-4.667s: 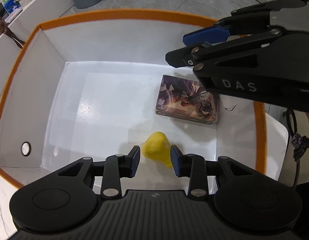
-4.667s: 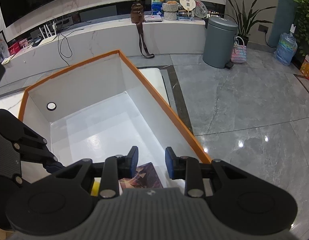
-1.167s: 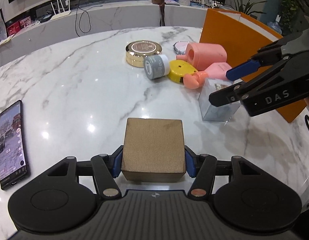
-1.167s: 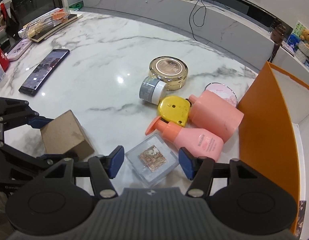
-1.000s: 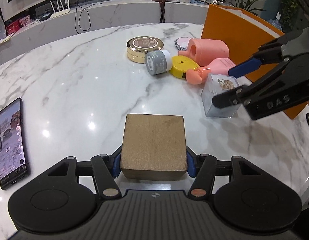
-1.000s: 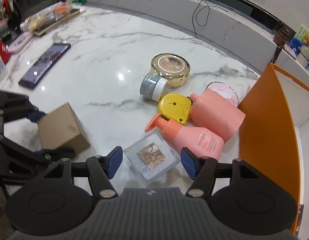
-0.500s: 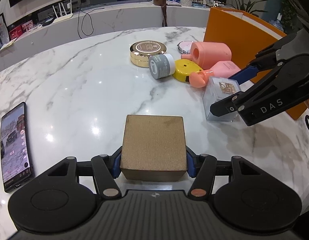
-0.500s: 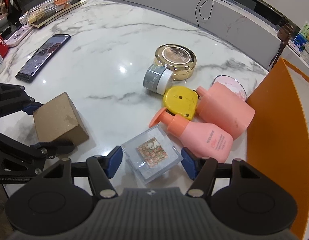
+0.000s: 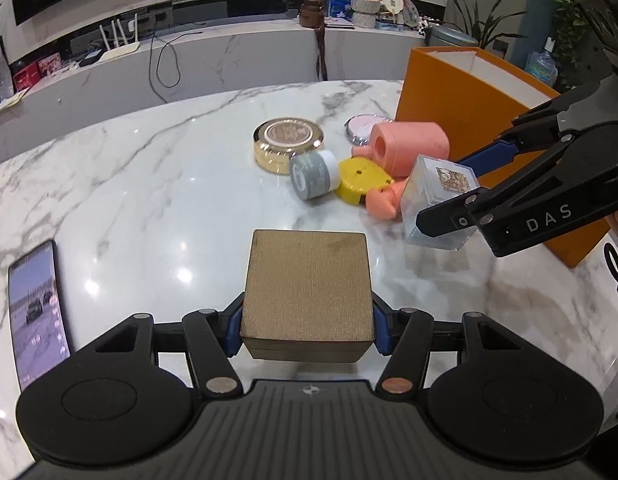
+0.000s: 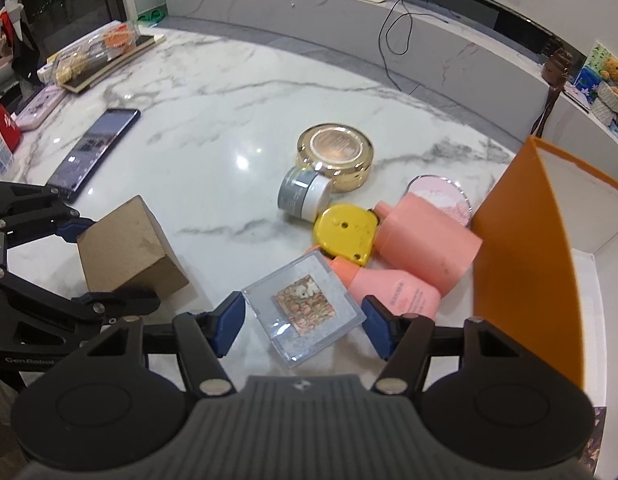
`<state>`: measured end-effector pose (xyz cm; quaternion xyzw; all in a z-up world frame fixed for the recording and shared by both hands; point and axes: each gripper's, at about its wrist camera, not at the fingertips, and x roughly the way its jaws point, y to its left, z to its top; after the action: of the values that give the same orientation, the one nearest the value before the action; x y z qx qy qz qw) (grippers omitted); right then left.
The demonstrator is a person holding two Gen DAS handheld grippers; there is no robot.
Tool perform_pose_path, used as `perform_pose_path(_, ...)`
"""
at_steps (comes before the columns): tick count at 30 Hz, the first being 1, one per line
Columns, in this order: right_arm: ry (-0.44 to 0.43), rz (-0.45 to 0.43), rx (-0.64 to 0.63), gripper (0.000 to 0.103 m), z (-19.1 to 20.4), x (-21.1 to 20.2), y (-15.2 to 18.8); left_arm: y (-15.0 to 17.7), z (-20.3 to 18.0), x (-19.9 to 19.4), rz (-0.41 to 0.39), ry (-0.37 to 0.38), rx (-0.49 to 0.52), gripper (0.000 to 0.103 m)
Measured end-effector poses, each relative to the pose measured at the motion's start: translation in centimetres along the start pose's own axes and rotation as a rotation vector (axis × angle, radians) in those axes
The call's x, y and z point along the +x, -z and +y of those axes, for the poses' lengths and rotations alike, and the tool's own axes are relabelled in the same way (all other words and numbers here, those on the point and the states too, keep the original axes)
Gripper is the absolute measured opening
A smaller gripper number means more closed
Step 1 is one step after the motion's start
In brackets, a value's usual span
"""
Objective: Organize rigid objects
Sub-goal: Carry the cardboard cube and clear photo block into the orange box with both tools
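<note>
Between the blue pads of the left gripper (image 9: 307, 330) sits the brown cardboard box (image 9: 307, 292), clamped on its 2 side faces and, judging by the shadow under it, lifted just clear of the marble table (image 9: 157, 200). To its right, the right gripper (image 10: 301, 326) has its jaws spread around the clear plastic case (image 10: 305, 306); in the left wrist view the case looks tilted and raised, but whether the pads truly touch it I cannot tell, since a gap shows on each side in the right wrist view. Further right stands the orange bin (image 9: 469, 92), open at the top, which is probably where both items go. Just beyond the case lie 2 pink bottles, the near pump bottle (image 10: 393, 288) and the far one (image 10: 425, 248), with a yellow tape measure (image 10: 345, 232), a grey jar (image 10: 303, 196) and a gold tin (image 10: 335, 158) touching in a cluster. To do this step well, keep the box level and carry it high enough to clear the bin's wall, and square the right jaws on the case's flat edges before closing, as a corner grip could let the slick plastic twist out. A phone (image 9: 37, 308) lies at the far left, out of the way
</note>
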<state>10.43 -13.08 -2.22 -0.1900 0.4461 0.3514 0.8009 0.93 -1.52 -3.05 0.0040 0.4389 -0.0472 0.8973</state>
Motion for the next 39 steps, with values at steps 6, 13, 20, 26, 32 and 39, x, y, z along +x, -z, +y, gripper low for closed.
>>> perform_pose_path(6, 0.027, -0.050, 0.041, 0.063, -1.3, -1.8, -0.3, -1.9, -0.9, -0.6, -0.023, 0.007, 0.042, 0.067)
perform_pose_path(13, 0.069, -0.102, 0.097, 0.063, -3.2, -3.8, -0.4, -4.2, -2.3, -1.1, -0.054, 0.016, 0.082, 0.067)
perform_pose_path(20, 0.088, -0.148, 0.141, 0.063, -4.7, -5.6, -0.2, -6.2, -3.8, -1.1, -0.070, 0.032, 0.126, 0.067)
perform_pose_path(26, 0.119, -0.198, 0.212, 0.063, -7.2, -7.6, 0.3, -8.2, -5.6, -1.4, -0.100, 0.046, 0.175, 0.067)
perform_pose_path(32, 0.142, -0.236, 0.277, 0.063, -9.2, -9.2, 1.0, -10.3, -7.5, -1.7, -0.137, 0.075, 0.208, 0.067)
perform_pose_path(39, 0.171, -0.271, 0.361, 0.063, -12.0, -10.8, 2.5, -12.7, -10.0, -1.1, -0.154, 0.142, 0.236, 0.067)
